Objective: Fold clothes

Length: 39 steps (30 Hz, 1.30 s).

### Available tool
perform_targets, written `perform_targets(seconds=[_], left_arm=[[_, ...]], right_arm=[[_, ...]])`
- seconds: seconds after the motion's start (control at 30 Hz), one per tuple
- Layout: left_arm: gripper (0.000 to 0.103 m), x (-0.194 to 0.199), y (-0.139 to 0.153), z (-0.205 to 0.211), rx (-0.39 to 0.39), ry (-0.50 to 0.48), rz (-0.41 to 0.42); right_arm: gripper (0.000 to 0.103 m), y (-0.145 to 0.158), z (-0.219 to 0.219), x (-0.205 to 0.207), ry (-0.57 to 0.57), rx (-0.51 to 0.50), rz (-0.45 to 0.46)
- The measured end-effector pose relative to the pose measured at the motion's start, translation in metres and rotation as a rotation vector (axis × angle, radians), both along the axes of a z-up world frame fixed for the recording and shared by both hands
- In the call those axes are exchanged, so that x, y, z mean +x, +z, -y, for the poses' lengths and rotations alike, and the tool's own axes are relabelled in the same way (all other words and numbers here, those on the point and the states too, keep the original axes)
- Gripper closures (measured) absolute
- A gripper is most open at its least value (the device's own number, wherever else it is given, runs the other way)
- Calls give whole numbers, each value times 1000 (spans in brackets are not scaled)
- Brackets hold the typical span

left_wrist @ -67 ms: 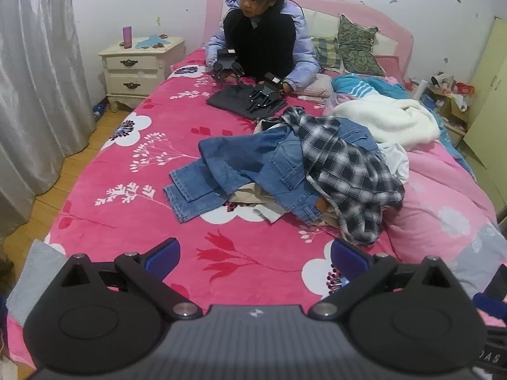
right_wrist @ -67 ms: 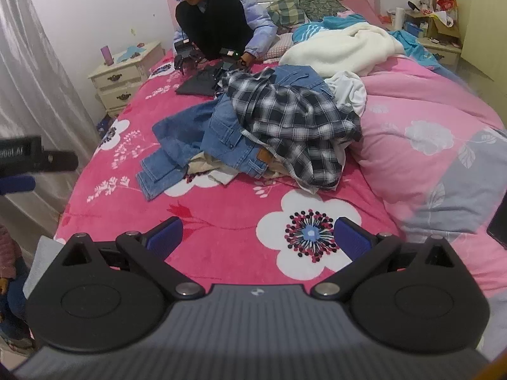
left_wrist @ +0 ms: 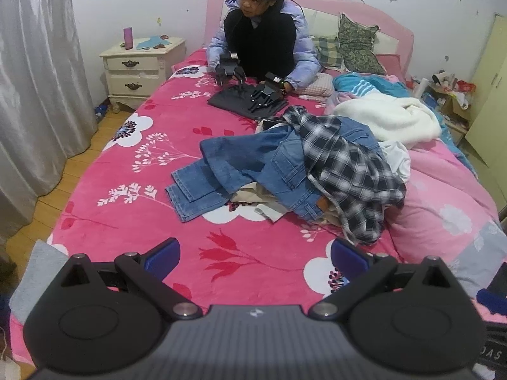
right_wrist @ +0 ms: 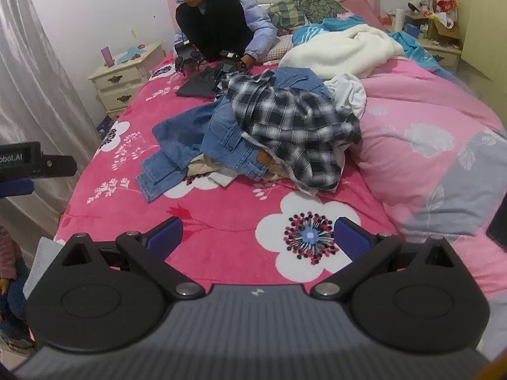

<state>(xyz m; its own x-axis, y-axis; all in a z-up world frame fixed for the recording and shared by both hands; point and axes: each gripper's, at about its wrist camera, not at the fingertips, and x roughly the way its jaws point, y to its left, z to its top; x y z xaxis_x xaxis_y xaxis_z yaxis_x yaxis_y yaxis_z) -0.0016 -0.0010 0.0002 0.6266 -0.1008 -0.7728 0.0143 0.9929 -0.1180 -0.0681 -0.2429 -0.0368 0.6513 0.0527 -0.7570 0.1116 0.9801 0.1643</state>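
A heap of clothes lies mid-bed: blue jeans [left_wrist: 240,167] [right_wrist: 190,136], a black-and-white plaid shirt [left_wrist: 345,171] [right_wrist: 291,117] on top, beige garments [left_wrist: 253,199] beneath, a white piece [right_wrist: 348,90] behind. My left gripper [left_wrist: 255,255] is open and empty, held above the pink floral bedspread [left_wrist: 133,196] well short of the heap. My right gripper [right_wrist: 258,236] is open and empty, over a white flower print at the bed's foot. The left gripper's body shows in the right wrist view [right_wrist: 31,161].
Another person [left_wrist: 263,34] sits at the head of the bed with gripper gloves on a dark folded garment [left_wrist: 244,99]. A white blanket [left_wrist: 389,115], pillows [left_wrist: 355,44], a nightstand [left_wrist: 139,66], a curtain [left_wrist: 35,95] at left, a cluttered table [right_wrist: 434,31] at right.
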Motion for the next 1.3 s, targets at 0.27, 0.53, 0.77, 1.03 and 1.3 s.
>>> perform_targets(seconds=[0.27,0.53,0.77,1.03,1.3], left_arm=[[1,-4,1,3,17,-12,-30],[1,-9,-1,10,21,-26,-44],[0,-9,-1,5,22,0,-32],[0,-7,-1,1,32,35,-25],[0,-5,-2,1,39,29,-19]], right_arm=[[1,9,-7,-4,12,-78,69],[1,18,-15,-7,23,-149,131],[1,21,-21,-3,16,-150,131],[1,24,-29,2,22,-139,125],[1,22,-31,5,30,-146,111]])
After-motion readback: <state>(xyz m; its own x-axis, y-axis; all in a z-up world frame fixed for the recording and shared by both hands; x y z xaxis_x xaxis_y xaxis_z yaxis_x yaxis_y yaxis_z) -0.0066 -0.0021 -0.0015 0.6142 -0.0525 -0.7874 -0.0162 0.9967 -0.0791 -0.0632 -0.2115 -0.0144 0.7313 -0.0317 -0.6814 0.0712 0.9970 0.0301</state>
